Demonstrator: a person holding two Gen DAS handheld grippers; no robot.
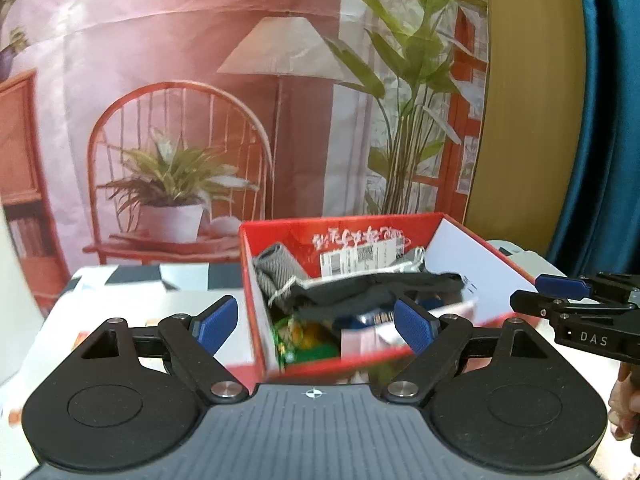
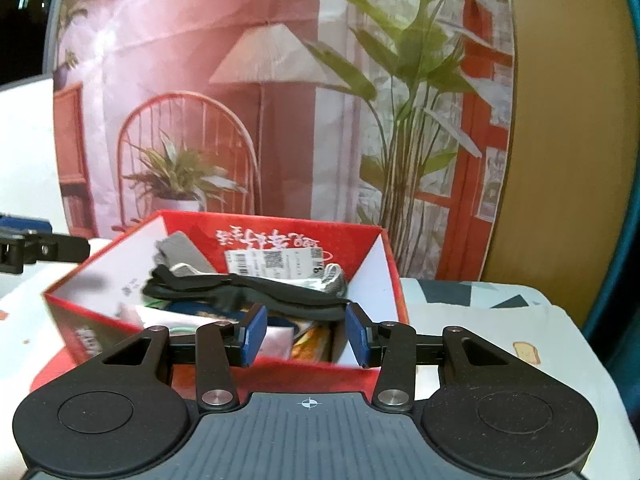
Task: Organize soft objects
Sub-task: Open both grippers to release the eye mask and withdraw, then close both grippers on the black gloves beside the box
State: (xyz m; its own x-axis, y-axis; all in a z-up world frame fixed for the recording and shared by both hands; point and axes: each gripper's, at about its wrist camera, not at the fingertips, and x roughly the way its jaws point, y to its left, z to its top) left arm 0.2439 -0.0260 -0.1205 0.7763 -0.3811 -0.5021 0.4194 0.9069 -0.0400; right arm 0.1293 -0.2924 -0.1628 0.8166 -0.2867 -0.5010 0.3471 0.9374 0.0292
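I read this as the tail of the sorting job, or a pause between picks: the red box [image 1: 472, 322] already held most of the soft things, and neither tool carried anything. A long black cloth [image 2: 248, 290] lay draped across the top of the box's contents, one end toward the box's near wall. A grey knitted piece [image 1: 276, 268] leaned in the far left corner of the box, and a white label [image 2: 272, 262] stood against the box's far wall. Lower in the box were a green packet [image 1: 304, 340] and some blue and pink items, too blurred for me to name.

My left gripper [image 1: 316, 326] was spread wide, its pads straddling the box's near left corner, empty and, as far as I could tell, touching nothing. My right gripper [image 2: 306, 334] was open to a middling width, just short of the box's near wall, level with the end of the black cloth but not on it.

In my judgement, the next move called for tucking the cloth down so it sat inside the box.
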